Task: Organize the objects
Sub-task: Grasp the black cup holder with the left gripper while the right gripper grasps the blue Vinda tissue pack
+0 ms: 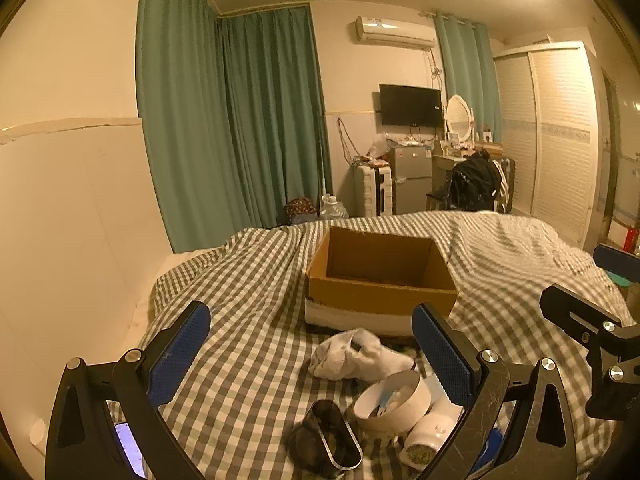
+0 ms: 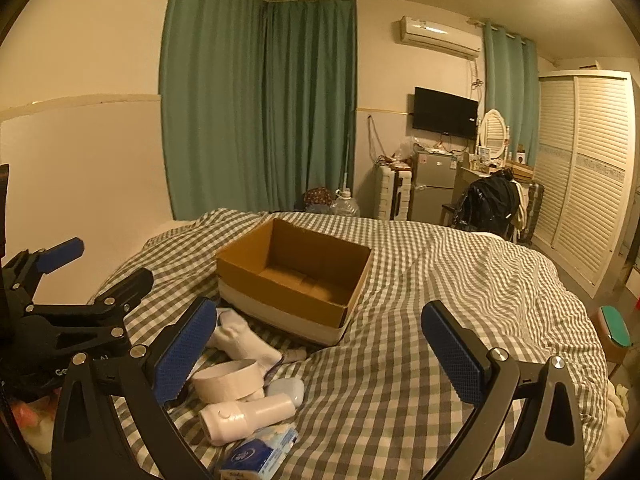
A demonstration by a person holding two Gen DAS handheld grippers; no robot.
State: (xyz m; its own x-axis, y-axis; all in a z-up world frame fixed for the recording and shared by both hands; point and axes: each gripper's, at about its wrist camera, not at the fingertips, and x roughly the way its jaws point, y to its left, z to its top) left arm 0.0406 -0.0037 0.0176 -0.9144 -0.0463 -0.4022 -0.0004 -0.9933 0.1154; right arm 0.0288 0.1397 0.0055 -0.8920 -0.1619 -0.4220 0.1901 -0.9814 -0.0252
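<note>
An open, empty cardboard box point(image 1: 380, 276) sits on the checked bed point(image 1: 248, 280); it also shows in the right wrist view point(image 2: 296, 276). In front of it lie a white sock point(image 1: 356, 354), a white tape roll point(image 1: 394, 400), a white cylindrical device point(image 1: 430, 432) and a dark glasses case point(image 1: 326, 438). The right wrist view shows the sock point(image 2: 240, 340), tape roll point(image 2: 230, 380), device point(image 2: 248, 416), a small white case point(image 2: 288, 390) and a blue tissue pack point(image 2: 260, 454). My left gripper point(image 1: 312, 348) is open above these objects. My right gripper point(image 2: 320, 348) is open and empty, to their right.
The bed fills the foreground, with a wall at the left. Green curtains point(image 1: 232, 120), a fridge point(image 1: 412, 178), a chair with a black bag point(image 1: 474, 184) and a white wardrobe point(image 1: 560, 128) stand beyond the bed. A phone screen point(image 1: 130, 450) glows at lower left.
</note>
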